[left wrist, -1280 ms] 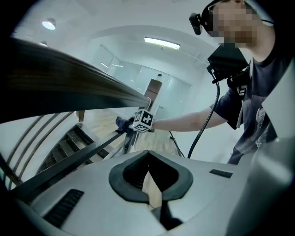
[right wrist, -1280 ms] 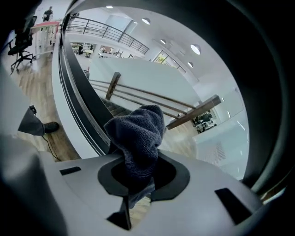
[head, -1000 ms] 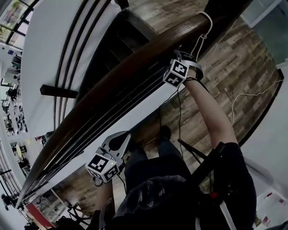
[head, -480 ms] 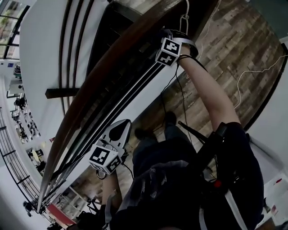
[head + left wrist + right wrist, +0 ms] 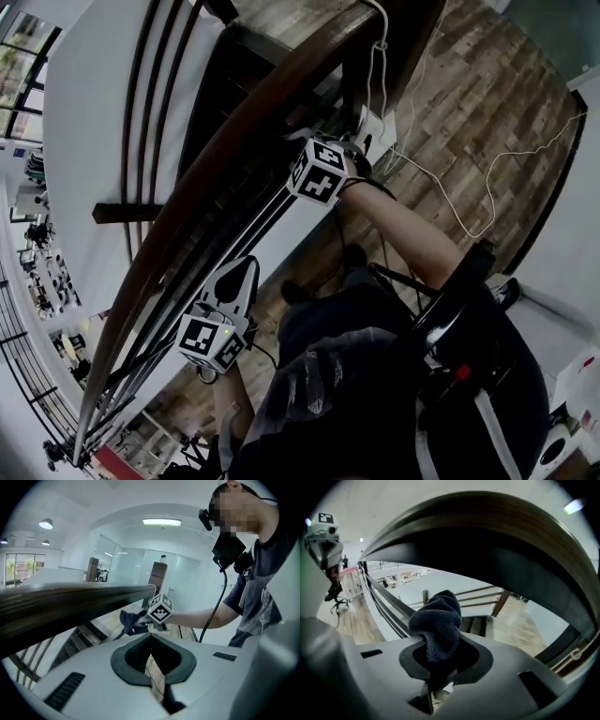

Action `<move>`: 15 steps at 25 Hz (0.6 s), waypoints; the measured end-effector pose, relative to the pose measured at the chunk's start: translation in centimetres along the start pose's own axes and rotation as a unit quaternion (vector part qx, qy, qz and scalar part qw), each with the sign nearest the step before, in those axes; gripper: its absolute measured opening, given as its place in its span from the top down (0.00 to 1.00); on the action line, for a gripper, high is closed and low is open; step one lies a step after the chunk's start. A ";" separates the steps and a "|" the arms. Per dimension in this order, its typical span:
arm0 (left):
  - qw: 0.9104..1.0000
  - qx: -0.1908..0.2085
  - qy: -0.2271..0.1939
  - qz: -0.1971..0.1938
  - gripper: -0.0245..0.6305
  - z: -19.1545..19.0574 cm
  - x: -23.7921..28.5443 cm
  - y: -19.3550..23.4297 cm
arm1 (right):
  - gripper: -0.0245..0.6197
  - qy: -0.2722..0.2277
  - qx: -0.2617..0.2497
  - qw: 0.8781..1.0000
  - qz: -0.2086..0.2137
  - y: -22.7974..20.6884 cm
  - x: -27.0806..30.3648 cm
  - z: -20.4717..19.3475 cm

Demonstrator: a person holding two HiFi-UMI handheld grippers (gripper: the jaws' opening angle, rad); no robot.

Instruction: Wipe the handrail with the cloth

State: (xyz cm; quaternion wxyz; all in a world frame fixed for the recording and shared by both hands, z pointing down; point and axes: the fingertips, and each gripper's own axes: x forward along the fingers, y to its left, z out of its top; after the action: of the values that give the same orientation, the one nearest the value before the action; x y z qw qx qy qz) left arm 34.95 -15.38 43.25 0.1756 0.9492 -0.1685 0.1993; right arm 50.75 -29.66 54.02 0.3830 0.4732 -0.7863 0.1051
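Note:
The brown wooden handrail (image 5: 234, 150) runs in a curve from top right to bottom left. Just under it is my right gripper (image 5: 305, 150), shut on a dark blue cloth (image 5: 438, 625). In the right gripper view the bunched cloth stands up out of the jaws, a little below the handrail (image 5: 497, 531), and I see no contact. The left gripper view shows the cloth (image 5: 131, 622) under the handrail (image 5: 70, 599). My left gripper (image 5: 239, 277) is lower down, beside the rail, shut with nothing in it.
Thin black rails (image 5: 202, 267) run below the handrail. A dark post (image 5: 394, 37) stands at the rail's far end, with a white cable (image 5: 487, 183) trailing over the wood floor. Stairs (image 5: 476, 625) lie beyond the rail.
My right gripper has slid down the handrail toward me with the cloth. The left gripper has stayed about where it was.

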 end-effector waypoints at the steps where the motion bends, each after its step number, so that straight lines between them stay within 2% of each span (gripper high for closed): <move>1: 1.000 0.003 -0.007 0.003 0.95 0.0 -1.1 0.3 | 0.87 -0.004 0.008 1.000 0.026 2.7 -0.1 0.3; 4: 1.000 0.010 -0.024 0.007 0.95 -0.6 -4.5 1.5 | 0.87 -0.017 0.047 0.994 0.095 10.1 -0.9 1.2; 8: 0.999 -0.005 -0.046 0.001 0.95 -3.1 -9.7 3.9 | 0.87 -0.026 0.127 0.978 0.164 18.8 -1.7 2.8; 12: 0.997 -0.004 -0.067 -0.028 0.95 -5.3 -15.5 5.2 | 0.87 -0.052 0.155 0.963 0.214 26.4 -2.7 6.6; 13: 0.997 -0.006 -0.075 -0.028 0.95 -5.8 -16.9 5.8 | 0.87 -0.067 0.174 0.955 0.229 27.8 -3.1 8.0; 15: 0.995 -0.020 -0.091 -0.028 0.95 -6.6 -19.6 7.2 | 0.87 -0.105 0.220 0.931 0.273 30.5 -3.8 11.2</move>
State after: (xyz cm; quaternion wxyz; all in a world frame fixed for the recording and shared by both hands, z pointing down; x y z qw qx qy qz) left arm 13.08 -14.14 42.24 0.1840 0.9641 -0.1612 0.1037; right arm 20.94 -16.87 49.65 0.1411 0.3211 -0.8782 0.3253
